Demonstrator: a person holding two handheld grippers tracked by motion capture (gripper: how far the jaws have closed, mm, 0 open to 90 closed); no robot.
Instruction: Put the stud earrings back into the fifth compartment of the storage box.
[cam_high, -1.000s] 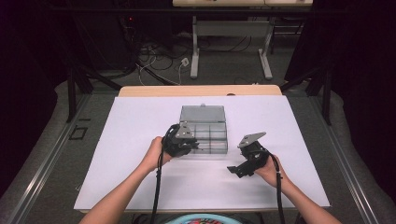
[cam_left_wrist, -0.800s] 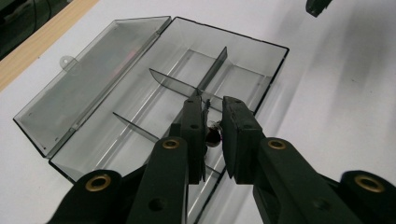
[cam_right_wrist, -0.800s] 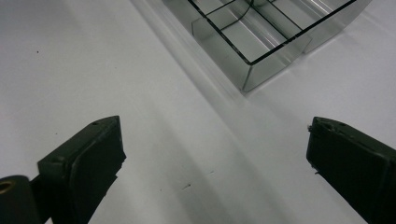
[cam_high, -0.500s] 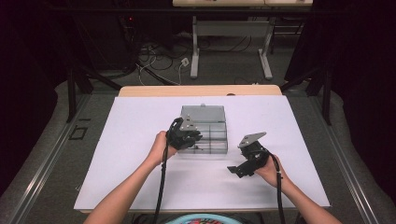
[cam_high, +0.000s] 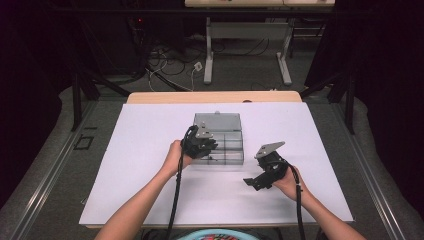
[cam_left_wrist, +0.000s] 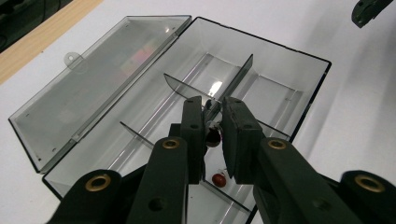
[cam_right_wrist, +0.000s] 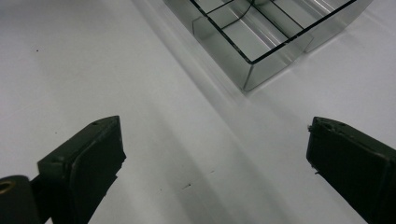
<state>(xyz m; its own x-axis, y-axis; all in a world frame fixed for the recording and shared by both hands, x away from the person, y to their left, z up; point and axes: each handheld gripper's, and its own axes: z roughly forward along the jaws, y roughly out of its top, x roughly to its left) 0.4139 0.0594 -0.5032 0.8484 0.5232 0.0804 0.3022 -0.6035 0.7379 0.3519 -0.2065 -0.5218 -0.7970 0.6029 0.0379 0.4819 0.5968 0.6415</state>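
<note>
Small metal piece going into the clear box, not yet let go.

My left gripper (cam_left_wrist: 212, 122) pinches a small dark-red-tipped piece (cam_left_wrist: 213, 135) above a compartment of the open box (cam_left_wrist: 289, 100); another red piece (cam_left_wrist: 218, 179) already lies inside. My right gripper (cam_right_wrist: 215, 154) waits wide beside the box.

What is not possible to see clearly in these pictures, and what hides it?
- Small dark red piece between the jaws of the left gripper, left gripper view: the pads cover most of it, so its kind is unclear.
- Second red piece in the clear compartment box: too small to name.
- Same box, right gripper view: cut off by the top edge.
- Box contents, high view: hidden under the left gripper.
</note>
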